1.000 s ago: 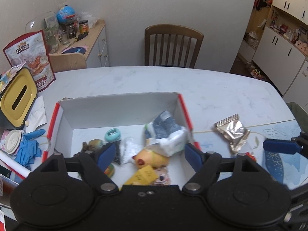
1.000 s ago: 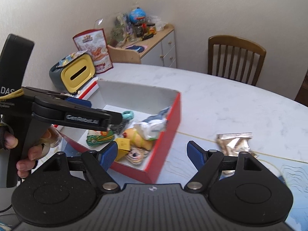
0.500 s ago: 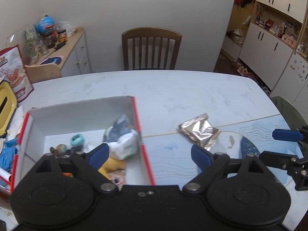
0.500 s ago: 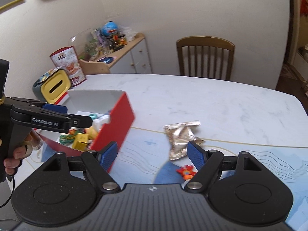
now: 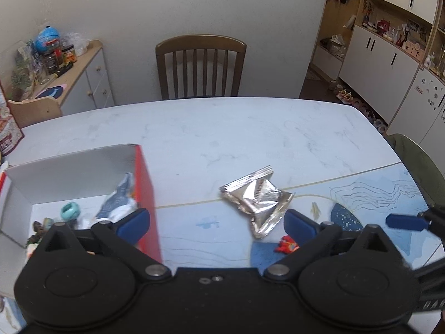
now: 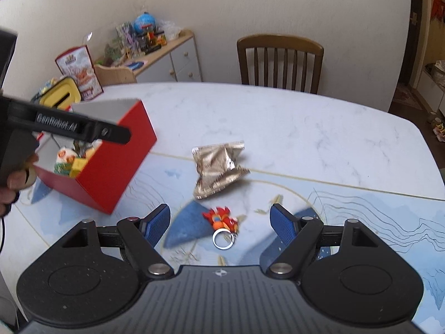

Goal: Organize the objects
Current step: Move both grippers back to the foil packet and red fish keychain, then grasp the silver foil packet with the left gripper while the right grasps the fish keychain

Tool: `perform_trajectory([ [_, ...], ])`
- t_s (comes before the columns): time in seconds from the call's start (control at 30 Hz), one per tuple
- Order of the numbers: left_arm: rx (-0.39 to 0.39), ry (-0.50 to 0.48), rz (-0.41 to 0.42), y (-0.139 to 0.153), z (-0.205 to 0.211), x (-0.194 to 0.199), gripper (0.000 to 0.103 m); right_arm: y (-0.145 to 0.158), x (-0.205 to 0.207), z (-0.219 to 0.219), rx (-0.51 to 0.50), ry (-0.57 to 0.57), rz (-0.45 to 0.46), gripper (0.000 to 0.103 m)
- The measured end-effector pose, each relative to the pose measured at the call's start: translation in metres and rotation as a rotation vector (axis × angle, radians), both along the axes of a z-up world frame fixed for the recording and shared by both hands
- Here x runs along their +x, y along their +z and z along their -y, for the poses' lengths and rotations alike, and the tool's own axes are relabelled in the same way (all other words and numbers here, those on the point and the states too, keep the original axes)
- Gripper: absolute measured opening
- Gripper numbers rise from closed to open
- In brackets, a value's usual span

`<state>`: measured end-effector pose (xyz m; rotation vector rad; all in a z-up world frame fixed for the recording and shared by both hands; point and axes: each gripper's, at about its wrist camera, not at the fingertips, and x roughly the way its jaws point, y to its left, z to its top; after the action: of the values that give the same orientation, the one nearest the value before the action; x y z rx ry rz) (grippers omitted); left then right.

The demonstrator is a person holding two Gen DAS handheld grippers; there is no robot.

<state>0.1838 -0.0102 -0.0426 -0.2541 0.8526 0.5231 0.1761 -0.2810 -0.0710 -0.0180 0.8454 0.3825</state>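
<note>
Marble table [image 5: 250, 128] w/ chair [image 5: 200, 66]

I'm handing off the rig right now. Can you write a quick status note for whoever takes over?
Left claw: open, empty, near the red box.
Right claw: open, empty, over the red keychain toy.
Done: several small items are in the box.
Left: silver foil packet and keychain toy lie on the table mat, apart from each other, outside the box.
</note>
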Motion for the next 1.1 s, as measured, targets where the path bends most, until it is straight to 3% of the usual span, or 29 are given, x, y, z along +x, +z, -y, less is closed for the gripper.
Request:
perform_trajectory([
  [0.4, -0.013, 0.019, -0.062, -0.035, 0.013, 0.063, 0.102, -0.034, 0.014, 0.001, -0.024, 0.052, -0.033, 0.079],
  [0.83, -0.105, 0.066, -0.144, -0.072, -0.006, 0.121, 0.102, -0.071, 0.039, -0.008, -0.060, 0.125, -0.067, 0.079],
  [1.1, -0.202, 0.128, -0.214, -0.105, -0.029, 0.142, 0.102, -0.093, 0.054, -0.021, -0.074, 0.160, -0.088, 0.079],
])
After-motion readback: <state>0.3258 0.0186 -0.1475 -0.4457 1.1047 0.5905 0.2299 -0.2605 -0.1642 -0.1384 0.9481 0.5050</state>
